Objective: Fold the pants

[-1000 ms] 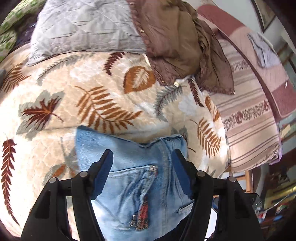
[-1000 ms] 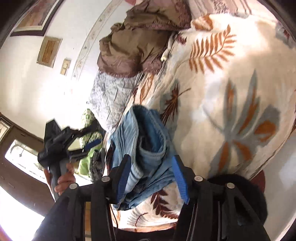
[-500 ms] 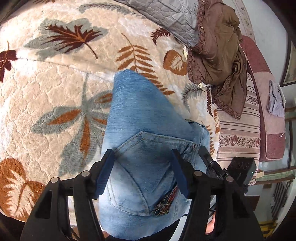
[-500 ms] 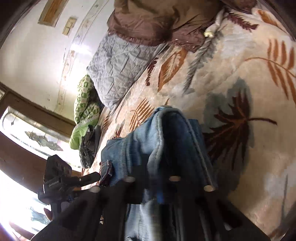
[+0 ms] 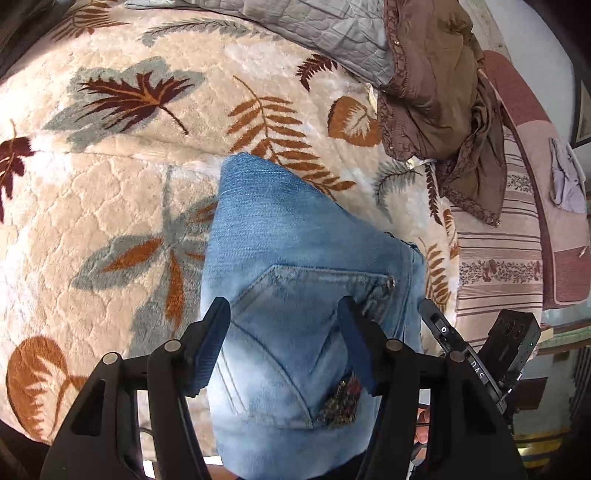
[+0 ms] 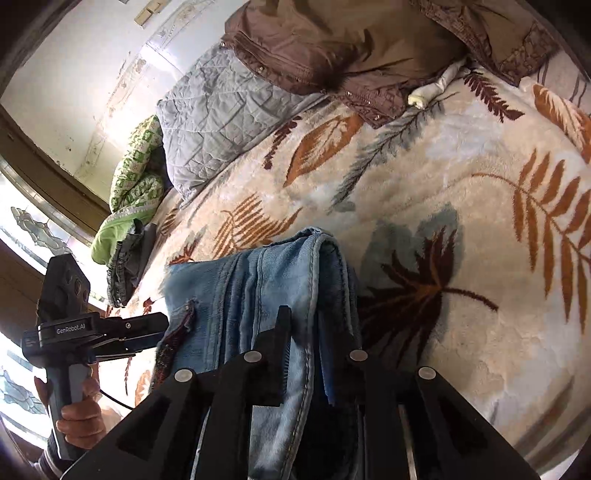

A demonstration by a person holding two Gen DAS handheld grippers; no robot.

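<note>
**Folded jeans on leaf-print blanket, mid-fold**

Item: jeans point(image 5: 295, 258), light blue denim, lying on the leaf-print blanket point(image 5: 110, 206) near its front edge, already doubled into a compact bundle. Back pocket uppermost; patterned trim visible at the pocket's lower corner.

Left gripper point(image 5: 284, 347): released, jaws spread wide, hovering above the pocket side of the jeans, gripping nothing.

Right gripper point(image 6: 306, 354): clenched on the stacked side edge of the jeans, several seamed layers pinched between the jaws. Contact of the bundle's underside with the blanket at that edge not clear from either view.

Surroundings, relative to the jeans: brown garment point(image 5: 436, 92) and grey quilted pillow point(image 5: 314, 29) well beyond, at the far side of the blanket; green patterned bedding point(image 6: 136, 184) beyond the pillow; striped cover point(image 5: 498, 266) off to the right.

Handling notes, judged only: soft but fairly heavy cloth, thick where layered, stiff at seams and waistband. Likely to sag and slide open if lifted by a single layer. Best held at a seam or hemmed edge, through all layers at once, with the open side supported on the blanket. Not fragile; not slippery on the plush pile.
</note>
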